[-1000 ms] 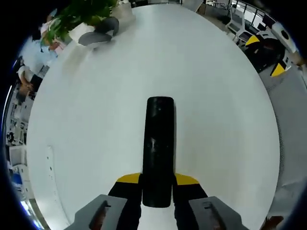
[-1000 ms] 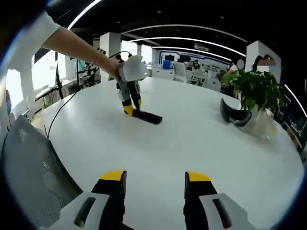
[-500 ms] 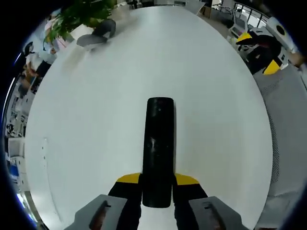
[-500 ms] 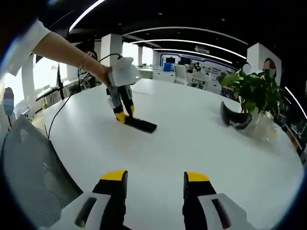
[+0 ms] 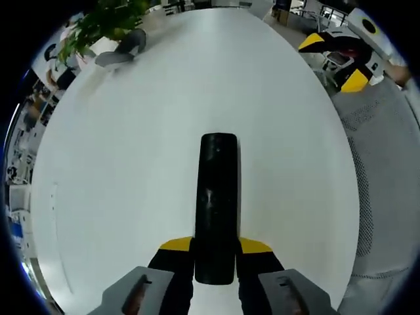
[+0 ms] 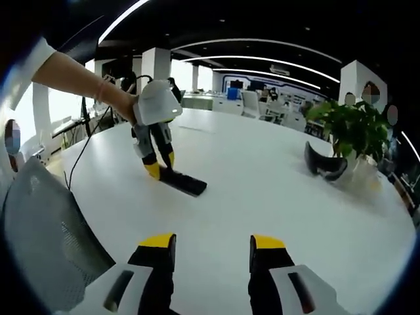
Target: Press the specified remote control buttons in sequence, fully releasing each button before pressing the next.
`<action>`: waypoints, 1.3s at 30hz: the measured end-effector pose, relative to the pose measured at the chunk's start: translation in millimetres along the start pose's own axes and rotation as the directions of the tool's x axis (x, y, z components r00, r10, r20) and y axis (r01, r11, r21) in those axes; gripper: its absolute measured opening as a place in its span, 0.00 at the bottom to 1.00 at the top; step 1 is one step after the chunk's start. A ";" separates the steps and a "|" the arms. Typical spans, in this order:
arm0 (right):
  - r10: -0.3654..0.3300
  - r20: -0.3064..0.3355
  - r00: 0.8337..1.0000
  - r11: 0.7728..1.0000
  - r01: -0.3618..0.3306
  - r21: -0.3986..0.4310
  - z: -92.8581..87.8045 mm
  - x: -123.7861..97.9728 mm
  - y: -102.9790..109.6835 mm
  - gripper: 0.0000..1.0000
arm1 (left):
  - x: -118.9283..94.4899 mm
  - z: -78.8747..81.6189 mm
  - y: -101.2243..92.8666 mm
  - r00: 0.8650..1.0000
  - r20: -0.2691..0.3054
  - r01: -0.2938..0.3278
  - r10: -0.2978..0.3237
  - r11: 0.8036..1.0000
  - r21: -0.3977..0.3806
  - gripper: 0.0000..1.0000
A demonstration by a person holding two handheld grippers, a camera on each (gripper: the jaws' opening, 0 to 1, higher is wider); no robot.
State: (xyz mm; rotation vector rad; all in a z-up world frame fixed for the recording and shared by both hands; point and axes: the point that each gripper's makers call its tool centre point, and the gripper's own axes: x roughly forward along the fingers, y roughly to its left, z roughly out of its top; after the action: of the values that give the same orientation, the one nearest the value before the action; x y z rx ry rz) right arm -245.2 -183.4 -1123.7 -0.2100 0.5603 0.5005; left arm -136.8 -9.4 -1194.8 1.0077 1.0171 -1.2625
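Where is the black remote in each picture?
Left gripper view: the remote stands in the lower middle, its near end clamped between the left gripper.
Right gripper view: the remote lies left of centre on the white table.
Shared landmark: the potted plant.

Two black jaws tipped in yellow, on grey mounts with dark slots, are seen on each gripper: the left gripper (image 5: 215,252) and the right gripper (image 6: 211,244). A white housing tops the left gripper. A white sleeve (image 6: 29,62) and a wrist bracelet (image 6: 102,88) are worn.
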 end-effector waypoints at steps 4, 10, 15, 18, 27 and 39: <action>0.007 -0.002 1.000 1.000 -0.007 -0.008 0.1 0.4 1.3 0.42 | -1.0 -1.4 -12.0 1.000 0.012 -0.002 0.002 1.000 -0.008 0.24; 0.004 -0.004 1.000 1.000 -0.004 -0.018 0.1 0.3 1.1 0.43 | -2.4 -3.9 -28.3 0.999 0.039 -0.009 0.011 0.999 -0.041 0.24; 0.004 -0.010 1.000 1.000 -0.004 -0.022 -1.3 0.3 1.1 0.41 | -2.9 -5.6 -37.4 0.999 0.049 -0.012 0.014 0.999 -0.053 0.24; -0.002 -0.012 1.000 1.000 0.002 -0.009 -2.2 0.0 -0.6 0.41 | -3.5 -6.9 -45.4 0.998 0.055 -0.014 0.017 0.998 -0.058 0.24; 0.009 -0.025 1.000 1.000 -0.009 -0.011 -4.7 0.5 1.7 0.38 | -5.7 -11.9 -64.2 0.997 0.074 -0.011 0.016 0.998 -0.065 0.24; 0.022 -0.047 0.999 1.000 -0.022 -0.003 -9.0 1.0 4.5 0.35 | -7.8 -17.4 -84.4 0.993 0.115 -0.014 0.027 0.994 -0.111 0.24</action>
State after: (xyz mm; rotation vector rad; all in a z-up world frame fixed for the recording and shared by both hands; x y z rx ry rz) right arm -250.8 -182.0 -1132.0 -0.2198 0.6085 0.5192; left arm -222.0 5.4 -1194.0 0.8486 0.9721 -1.2207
